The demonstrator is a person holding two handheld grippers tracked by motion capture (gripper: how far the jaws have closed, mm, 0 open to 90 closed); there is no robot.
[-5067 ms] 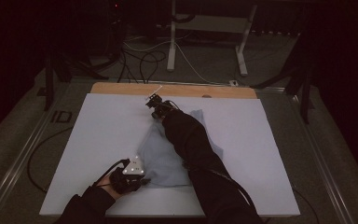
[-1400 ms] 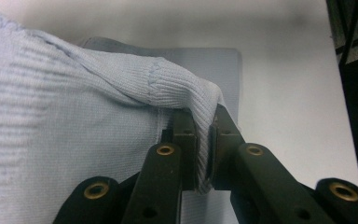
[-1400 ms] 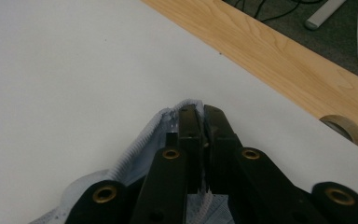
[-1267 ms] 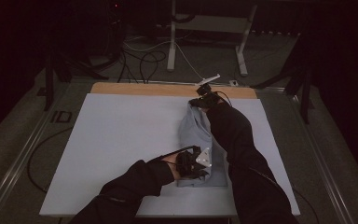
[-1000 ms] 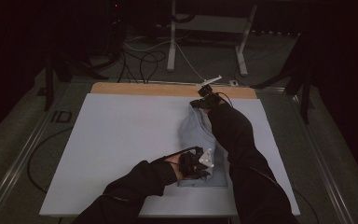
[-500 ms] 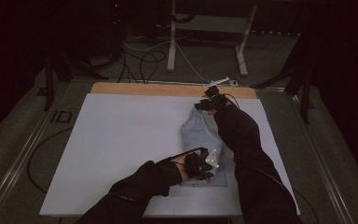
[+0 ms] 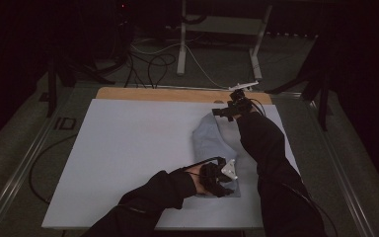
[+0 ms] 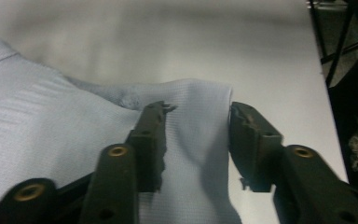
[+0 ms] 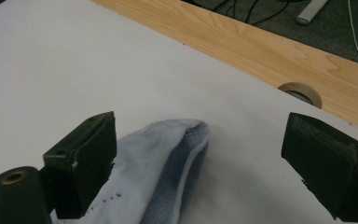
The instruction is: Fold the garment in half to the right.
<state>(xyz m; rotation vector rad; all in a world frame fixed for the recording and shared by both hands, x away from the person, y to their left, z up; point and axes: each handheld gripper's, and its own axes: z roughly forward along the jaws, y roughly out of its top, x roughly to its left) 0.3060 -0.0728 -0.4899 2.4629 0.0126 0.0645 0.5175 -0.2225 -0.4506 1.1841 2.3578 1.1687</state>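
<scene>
Cloth (image 7: 212, 148) lies folded near the surface's right edge, released as both the left gripper (image 7: 220, 176) and the right gripper (image 7: 225, 111) have just been opening, so this fold looks finished.

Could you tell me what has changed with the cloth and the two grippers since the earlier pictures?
The light blue cloth has been folded over from mid-table to the right side. Both grippers have just been opening: the right gripper stands wide, off the cloth's far end; the left gripper straddles the near end. The white table is unchanged.
</scene>
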